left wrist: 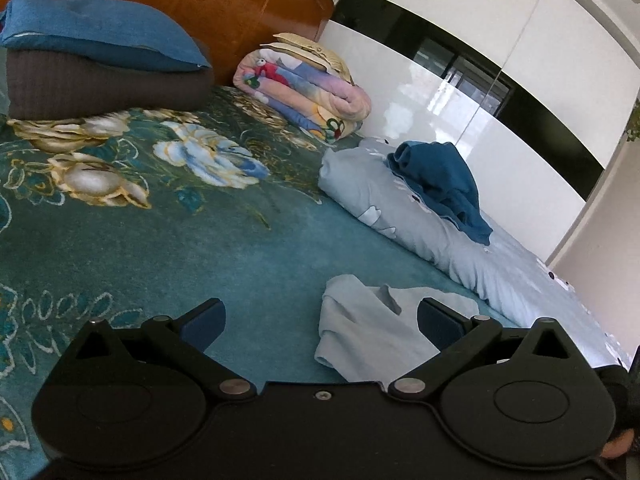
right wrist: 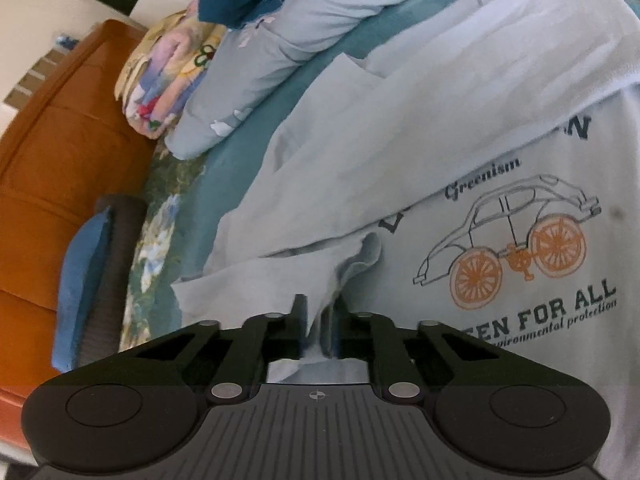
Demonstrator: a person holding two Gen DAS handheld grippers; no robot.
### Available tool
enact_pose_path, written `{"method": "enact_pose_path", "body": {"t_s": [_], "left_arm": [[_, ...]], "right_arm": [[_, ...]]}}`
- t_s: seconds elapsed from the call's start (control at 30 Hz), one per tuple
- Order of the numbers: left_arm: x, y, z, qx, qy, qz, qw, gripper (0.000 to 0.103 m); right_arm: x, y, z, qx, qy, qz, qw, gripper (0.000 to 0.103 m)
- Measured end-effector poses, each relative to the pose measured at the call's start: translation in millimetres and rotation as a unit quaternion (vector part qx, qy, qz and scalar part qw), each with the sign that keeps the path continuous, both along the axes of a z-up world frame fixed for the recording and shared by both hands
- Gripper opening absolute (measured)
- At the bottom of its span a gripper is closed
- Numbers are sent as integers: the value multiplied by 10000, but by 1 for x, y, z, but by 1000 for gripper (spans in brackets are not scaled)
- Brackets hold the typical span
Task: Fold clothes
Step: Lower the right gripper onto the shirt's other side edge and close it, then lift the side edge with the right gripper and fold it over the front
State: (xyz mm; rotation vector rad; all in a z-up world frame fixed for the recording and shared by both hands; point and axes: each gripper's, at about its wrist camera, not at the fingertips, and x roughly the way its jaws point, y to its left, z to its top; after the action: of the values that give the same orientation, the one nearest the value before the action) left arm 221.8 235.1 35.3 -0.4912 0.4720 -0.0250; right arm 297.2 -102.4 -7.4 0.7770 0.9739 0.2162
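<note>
- Right gripper, nearest the lens, has its jaws pinched together on a bunched fold of the pale blue T-shirt.
- Left gripper hangs with its jaws wide apart and nothing between the pads, a corner of that shirt lying beyond them.
- Bed with a teal floral cover carries everything; the shirt spreads print-up near its foot-side edge, showing a car with orange wheels.
- Wooden headboard closes the far edge.
- Light blue folded quilt runs along the wardrobe-side edge, a dark blue garment heaped on top.
- Blue pillow sits on a brown pillow at the headboard.
- Cartoon-print folded blanket fills the far corner.
</note>
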Motion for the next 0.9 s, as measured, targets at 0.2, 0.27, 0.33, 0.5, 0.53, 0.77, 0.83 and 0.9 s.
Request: {"method": "enact_pose_path", "body": {"t_s": [0.2,0.27,0.33,0.5,0.53,0.77,0.83,0.9], "left_arm": [[2,0,-3,8,79,16,10000,101],[2,1,-3,-12,98,34,9999,101],[2,2,-4,-23,116,46,9999,101],[2,2,-6,-25,193,47,9998,101],[3,2,-7,-32,208,56,9998,101],[9,-1,-14,-152,357,43,9992,101],[10,-4,-15,-131,386,4,9992,101],[12,-8,-17,-102,412,-75,9991,101]], "right_arm": [[0,3,5,-185,-61,23,9998,4],[0,4,9,-261,-122,49,9996,3],[0,7,16,-367,-224,116,9990,3],[5,19,43,-606,-562,423,9957,3],[7,20,48,-630,-614,445,9951,3],[29,23,96,-1059,-1085,591,9867,3],[35,22,109,-1202,-1217,611,9834,3],[41,20,122,-1325,-1341,604,9802,3]]}}
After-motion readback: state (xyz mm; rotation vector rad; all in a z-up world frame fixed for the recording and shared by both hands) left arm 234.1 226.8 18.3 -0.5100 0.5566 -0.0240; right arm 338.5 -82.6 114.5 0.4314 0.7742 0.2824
